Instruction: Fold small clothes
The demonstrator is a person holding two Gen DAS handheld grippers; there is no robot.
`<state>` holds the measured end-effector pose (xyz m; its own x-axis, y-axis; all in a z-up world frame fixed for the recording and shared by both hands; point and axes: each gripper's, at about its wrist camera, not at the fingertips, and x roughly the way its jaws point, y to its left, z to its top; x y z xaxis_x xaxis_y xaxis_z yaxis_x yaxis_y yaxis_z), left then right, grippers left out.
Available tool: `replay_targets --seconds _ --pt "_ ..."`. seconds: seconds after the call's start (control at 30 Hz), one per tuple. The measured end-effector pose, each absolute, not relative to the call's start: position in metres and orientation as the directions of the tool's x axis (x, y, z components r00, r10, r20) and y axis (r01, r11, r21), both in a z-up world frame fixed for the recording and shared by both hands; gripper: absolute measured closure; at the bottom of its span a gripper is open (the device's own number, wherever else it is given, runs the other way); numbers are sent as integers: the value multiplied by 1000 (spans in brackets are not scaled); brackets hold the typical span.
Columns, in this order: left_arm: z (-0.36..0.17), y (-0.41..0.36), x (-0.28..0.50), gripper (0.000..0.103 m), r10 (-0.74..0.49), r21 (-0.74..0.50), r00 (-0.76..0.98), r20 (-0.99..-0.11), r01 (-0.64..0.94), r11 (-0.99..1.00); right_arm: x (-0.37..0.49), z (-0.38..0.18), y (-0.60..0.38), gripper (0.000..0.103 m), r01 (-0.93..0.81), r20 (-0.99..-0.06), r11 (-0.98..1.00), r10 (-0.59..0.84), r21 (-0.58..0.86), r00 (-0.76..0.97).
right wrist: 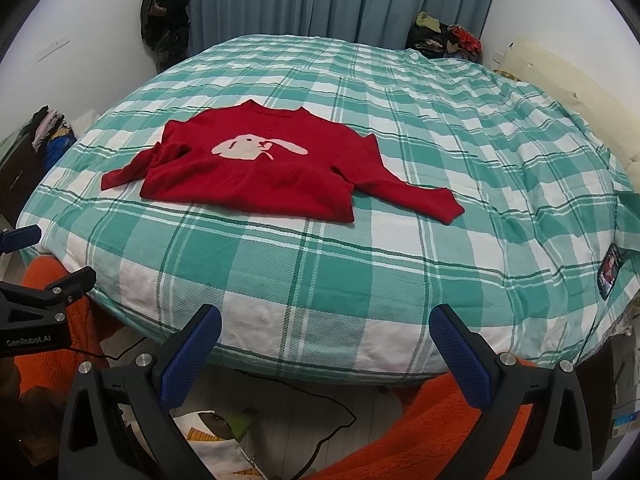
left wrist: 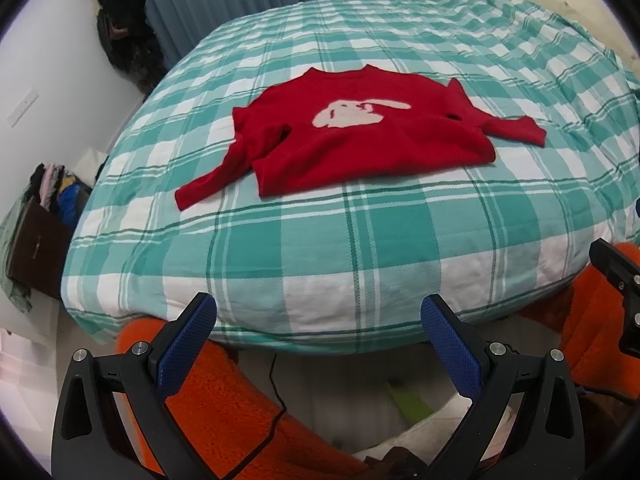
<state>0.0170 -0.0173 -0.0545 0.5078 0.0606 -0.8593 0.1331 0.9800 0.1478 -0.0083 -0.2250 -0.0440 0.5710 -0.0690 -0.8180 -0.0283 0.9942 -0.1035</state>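
Observation:
A small red sweater (left wrist: 352, 140) with a pale rabbit on its chest lies flat, front up, on the green and white checked bed (left wrist: 320, 248). Both sleeves are spread out to the sides, hem toward me. It also shows in the right wrist view (right wrist: 256, 176), left of centre. My left gripper (left wrist: 318, 320) is open and empty, held off the near edge of the bed, well short of the sweater. My right gripper (right wrist: 325, 330) is open and empty too, at the same near edge. The right gripper's body shows at the left wrist view's right edge (left wrist: 616, 276).
A phone (right wrist: 608, 276) lies on the bed's right edge. Piles of clothes sit at the far right corner (right wrist: 444, 40) and in a box at the left (left wrist: 52, 192). Dark garments hang by the curtain (left wrist: 120, 28). Orange fleece (left wrist: 224, 400) and a black cable are below the grippers.

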Motion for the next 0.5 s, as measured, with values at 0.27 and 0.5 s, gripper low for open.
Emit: replay_targets --seconds 0.27,0.5 --pt "-54 -18 16 1 73 162 511 -856 132 978 -8 -43 -221 0 -42 -818 994 -60 -103 572" --pt "-53 -19 16 1 78 168 512 -856 133 977 -8 -42 -220 0 -44 -818 994 -59 -103 573"
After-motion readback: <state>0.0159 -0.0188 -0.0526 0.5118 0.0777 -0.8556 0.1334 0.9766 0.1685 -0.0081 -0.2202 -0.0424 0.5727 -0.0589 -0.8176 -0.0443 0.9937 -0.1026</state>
